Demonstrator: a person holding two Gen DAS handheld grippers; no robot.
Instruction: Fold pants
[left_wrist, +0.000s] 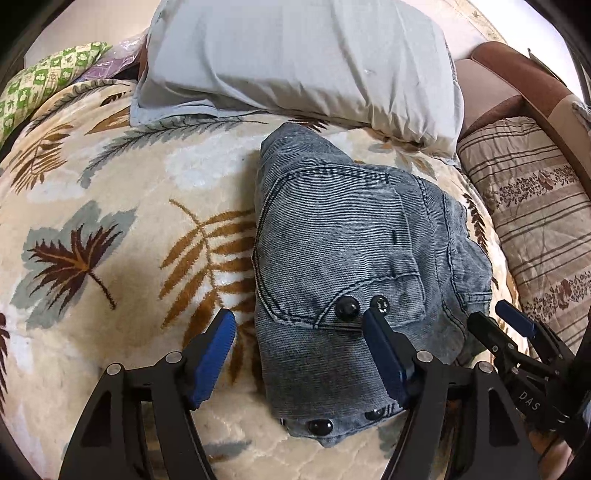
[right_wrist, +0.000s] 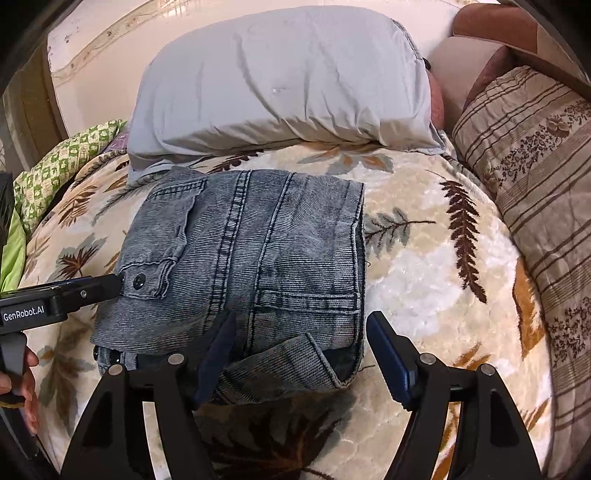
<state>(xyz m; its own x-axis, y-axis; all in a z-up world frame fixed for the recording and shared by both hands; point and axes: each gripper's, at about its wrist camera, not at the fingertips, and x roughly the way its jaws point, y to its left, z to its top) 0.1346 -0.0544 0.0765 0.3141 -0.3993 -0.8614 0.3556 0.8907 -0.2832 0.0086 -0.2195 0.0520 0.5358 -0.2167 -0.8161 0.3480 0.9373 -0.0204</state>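
Grey-blue denim pants (left_wrist: 343, 258) lie folded into a compact bundle on a cream leaf-patterned blanket (left_wrist: 129, 221); they also show in the right wrist view (right_wrist: 251, 258). My left gripper (left_wrist: 301, 341) is open, its fingers straddling the bundle's near left edge, just above it. It also shows in the right wrist view (right_wrist: 92, 288) at the bundle's left side. My right gripper (right_wrist: 301, 345) is open over the bundle's near right corner, holding nothing. It also shows in the left wrist view (left_wrist: 502, 321) at the bundle's right edge.
A grey pillow (left_wrist: 295, 62) lies behind the pants. A striped floral cushion (left_wrist: 535, 221) lies at the right. A green patterned cloth (left_wrist: 48, 77) lies at the far left. A brown headboard (left_wrist: 517, 74) stands at the back right.
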